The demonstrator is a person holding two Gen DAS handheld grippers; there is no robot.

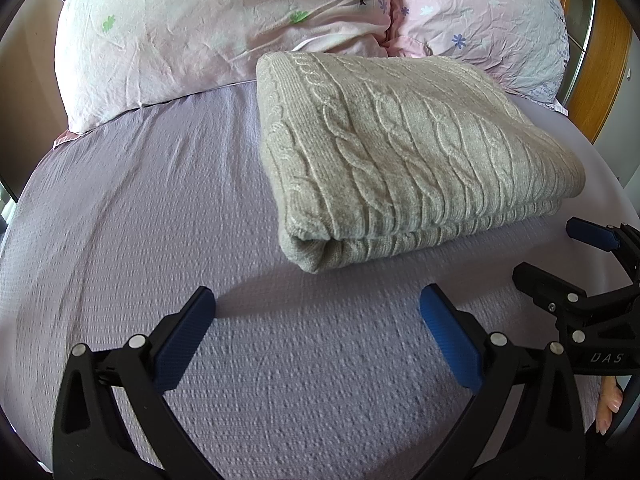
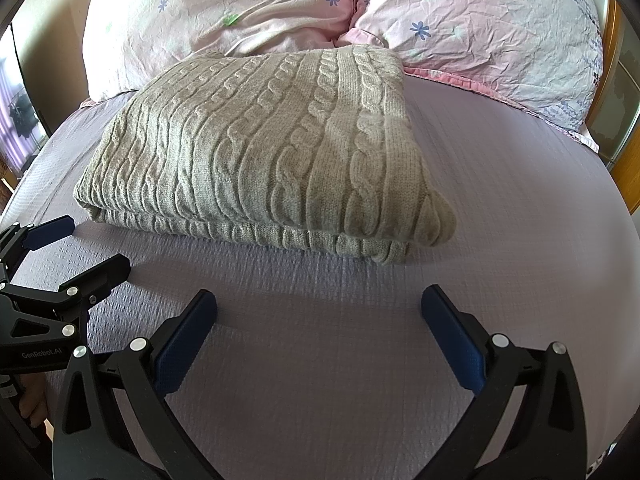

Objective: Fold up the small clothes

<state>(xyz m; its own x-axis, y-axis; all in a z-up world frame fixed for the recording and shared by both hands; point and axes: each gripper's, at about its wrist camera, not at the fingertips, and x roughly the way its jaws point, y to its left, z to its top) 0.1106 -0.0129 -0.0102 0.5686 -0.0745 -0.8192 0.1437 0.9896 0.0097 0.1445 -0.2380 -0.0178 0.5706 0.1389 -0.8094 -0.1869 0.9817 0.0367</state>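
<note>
So the beige cable-knit sweater [image 1: 404,152] sits folded on the bed [image 1: 140,200], just short of the pillows [image 1: 208,24]. Left gripper [image 1: 318,312] and right gripper [image 2: 319,312] hover near it, jaws wide open, holding nothing. Looks basically done; maybe just square the edges.

Lilac textured bedspread [image 1: 160,220], two pink floral pillows [image 1: 208,28], wooden headboard [image 1: 600,80], daylight

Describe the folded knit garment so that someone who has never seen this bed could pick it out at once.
On the lilac textured bedspread, just in front of the two pink flower-print pillows at the head, lies a beige cable-knit sweater folded into a thick rectangle. Both open grippers, left and right, are short of it and touch nothing. Its raised rope pattern and oatmeal colour set it apart from the smooth pastel bedding.
</note>
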